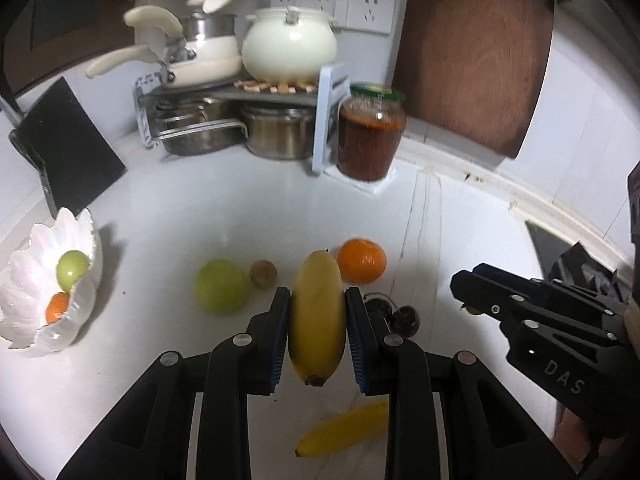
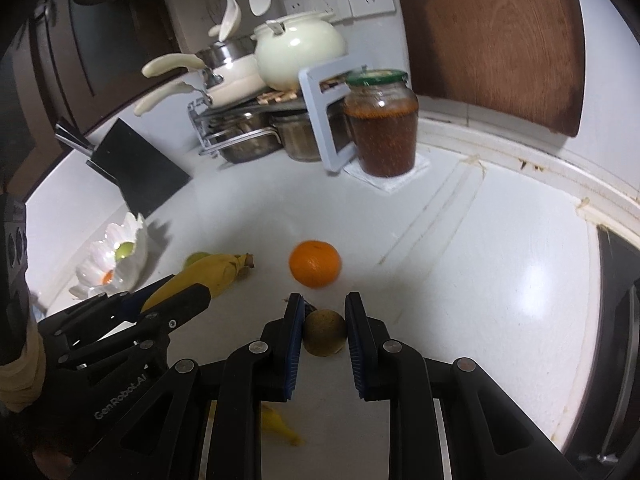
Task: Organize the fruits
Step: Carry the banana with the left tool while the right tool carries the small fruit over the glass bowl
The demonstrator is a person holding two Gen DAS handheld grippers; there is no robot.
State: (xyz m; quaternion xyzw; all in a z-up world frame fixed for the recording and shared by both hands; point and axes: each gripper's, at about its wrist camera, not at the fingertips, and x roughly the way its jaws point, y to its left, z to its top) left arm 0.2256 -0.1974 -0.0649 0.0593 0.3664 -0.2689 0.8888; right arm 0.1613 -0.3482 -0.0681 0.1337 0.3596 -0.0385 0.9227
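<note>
Now the left gripper (image 1: 318, 320) pinches a banana (image 1: 318, 316) and the right gripper (image 2: 323, 328) pinches a kiwi (image 2: 324, 333), both well right of the white bowl (image 1: 24, 332). Squeezed only at the middle, the banana may tilt and slip out on the way there.

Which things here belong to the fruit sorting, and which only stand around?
Job: yellow banana in left gripper; small brown-green kiwi in right gripper; round orange; green apple; white shell-shaped bowl.

Around: glass jar of red sauce; cream pot; black knife block.
</note>
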